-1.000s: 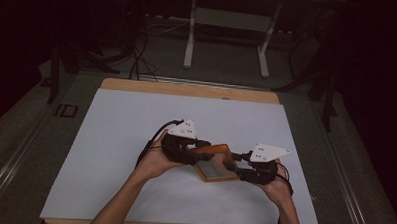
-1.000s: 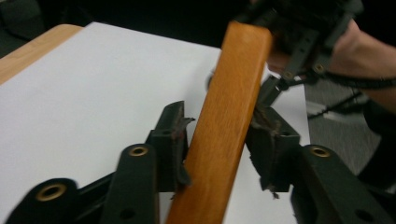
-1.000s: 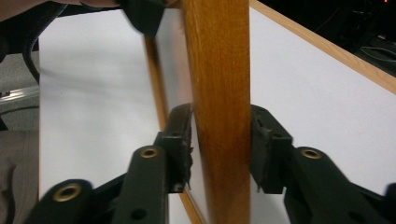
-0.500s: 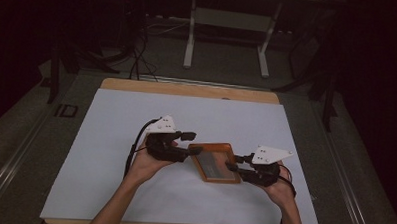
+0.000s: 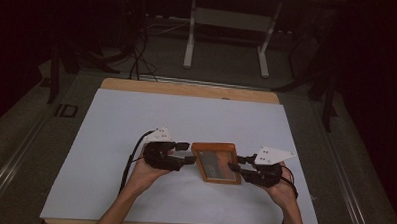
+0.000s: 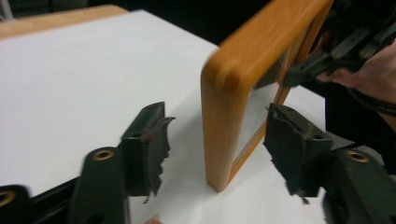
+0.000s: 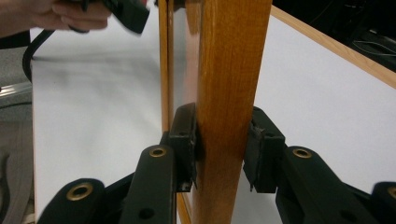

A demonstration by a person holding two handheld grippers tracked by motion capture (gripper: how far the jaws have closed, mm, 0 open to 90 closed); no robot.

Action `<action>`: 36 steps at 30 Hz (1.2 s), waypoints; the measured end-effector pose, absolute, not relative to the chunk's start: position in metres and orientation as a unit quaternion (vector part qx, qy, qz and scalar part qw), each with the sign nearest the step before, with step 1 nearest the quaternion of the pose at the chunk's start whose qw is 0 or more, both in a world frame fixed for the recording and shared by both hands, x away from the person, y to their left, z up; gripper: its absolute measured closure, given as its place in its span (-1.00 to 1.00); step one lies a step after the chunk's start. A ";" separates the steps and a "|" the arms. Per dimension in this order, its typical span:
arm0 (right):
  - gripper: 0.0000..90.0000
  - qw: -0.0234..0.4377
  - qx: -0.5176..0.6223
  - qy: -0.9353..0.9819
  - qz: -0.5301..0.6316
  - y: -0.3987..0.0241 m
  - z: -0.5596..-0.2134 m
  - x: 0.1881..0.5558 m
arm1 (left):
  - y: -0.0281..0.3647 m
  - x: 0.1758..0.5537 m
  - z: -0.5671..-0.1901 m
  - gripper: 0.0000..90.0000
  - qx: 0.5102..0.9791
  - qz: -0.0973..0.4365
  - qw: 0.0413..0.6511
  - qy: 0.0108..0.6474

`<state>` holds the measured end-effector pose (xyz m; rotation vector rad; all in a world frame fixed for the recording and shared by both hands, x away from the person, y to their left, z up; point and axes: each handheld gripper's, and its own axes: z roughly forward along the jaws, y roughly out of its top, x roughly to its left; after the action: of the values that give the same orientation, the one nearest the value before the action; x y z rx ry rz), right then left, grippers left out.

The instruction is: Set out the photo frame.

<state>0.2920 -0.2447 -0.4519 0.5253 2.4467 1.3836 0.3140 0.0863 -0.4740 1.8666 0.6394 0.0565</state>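
Note:
A wooden frame (image 5: pixel 215 162) with a dark glazed centre sits low over the white sheet. My right gripper (image 5: pixel 237 164) is shut on its right edge; in the right gripper view both pads press the wooden rail (image 7: pixel 233 56) at the right gripper (image 7: pixel 222 140). My left gripper (image 5: pixel 186 153) is at the frame's left edge. Its jaws have just been opening. In the left gripper view the frame's rounded corner (image 6: pixel 224 107) stands between the spread pads of the left gripper (image 6: pixel 219 133), touching neither. The frame's lower corner looks to rest on the sheet.
The white sheet (image 5: pixel 136 125) covers a wooden table whose far edge (image 5: pixel 187 89) shows as a tan strip. A black cable (image 5: pixel 132 157) trails from the left gripper. Metal stand legs (image 5: pixel 189 46) rise on the dark floor beyond the table.
My left gripper has let go of the frame, opened, and drawn left and down. The frame has dropped from a tilted hold to lie lower and squarer, with the right gripper holding still.

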 end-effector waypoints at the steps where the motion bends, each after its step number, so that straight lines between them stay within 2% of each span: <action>1: 0.50 0.140 0.182 0.847 0.479 -0.245 -0.452 0.292 | 0.084 0.315 -0.477 -0.20 0.791 0.018 0.550 0.269; 11: 0.50 0.139 0.183 0.847 0.479 -0.248 -0.454 0.291 | 0.049 0.318 -0.491 -0.31 0.805 0.011 0.541 0.245; 17: 0.50 0.140 0.183 0.848 0.478 -0.249 -0.454 0.291 | 0.033 0.315 -0.495 -0.30 0.815 0.018 0.530 0.234; 23: 0.49 0.137 0.185 0.848 0.478 -0.252 -0.456 0.291 | 0.033 0.311 -0.494 0.11 0.822 0.044 0.514 0.240; 30: 0.43 0.139 0.194 0.847 0.475 -0.252 -0.457 0.292 | 0.034 0.308 -0.494 0.25 0.824 0.051 0.515 0.232; 36: 0.42 0.130 0.202 0.844 0.480 -0.256 -0.459 0.294 | 0.034 0.309 -0.494 0.27 0.819 0.047 0.522 0.234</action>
<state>0.2940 -0.2556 -0.4589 0.5874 2.4515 1.3938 0.3087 0.0339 -0.4941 1.9616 0.5598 0.1114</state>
